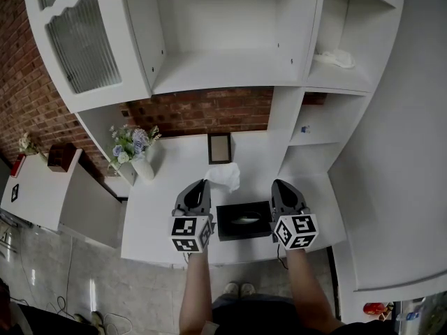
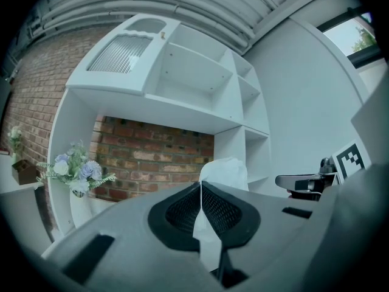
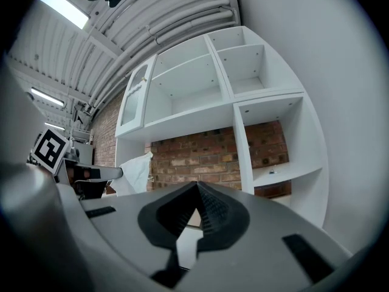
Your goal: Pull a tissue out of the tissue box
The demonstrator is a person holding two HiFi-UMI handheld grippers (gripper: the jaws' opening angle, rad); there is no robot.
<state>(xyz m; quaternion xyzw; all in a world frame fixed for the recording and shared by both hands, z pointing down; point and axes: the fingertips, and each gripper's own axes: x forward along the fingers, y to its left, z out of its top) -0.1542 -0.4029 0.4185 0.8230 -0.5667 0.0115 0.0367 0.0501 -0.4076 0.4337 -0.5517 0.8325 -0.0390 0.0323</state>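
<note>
Head view: white worktop (image 1: 167, 169) carries the black tissue box (image 1: 244, 222), which sits between both tools. Left hand-held gripper (image 1: 201, 183) is clamped on a white tissue (image 1: 225, 176) just beyond the box. Right hand-held gripper (image 1: 279, 183) has its jaws together, empty.

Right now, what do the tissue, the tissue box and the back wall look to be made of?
Tissue: thin soft paper, matte white; it crumples and droops in loose folds.
Tissue box: rigid and black with a faint sheen around its slot, perhaps plastic or coated card; unclear.
Back wall: red brick, rough and matte, with pale mortar lines.
</note>
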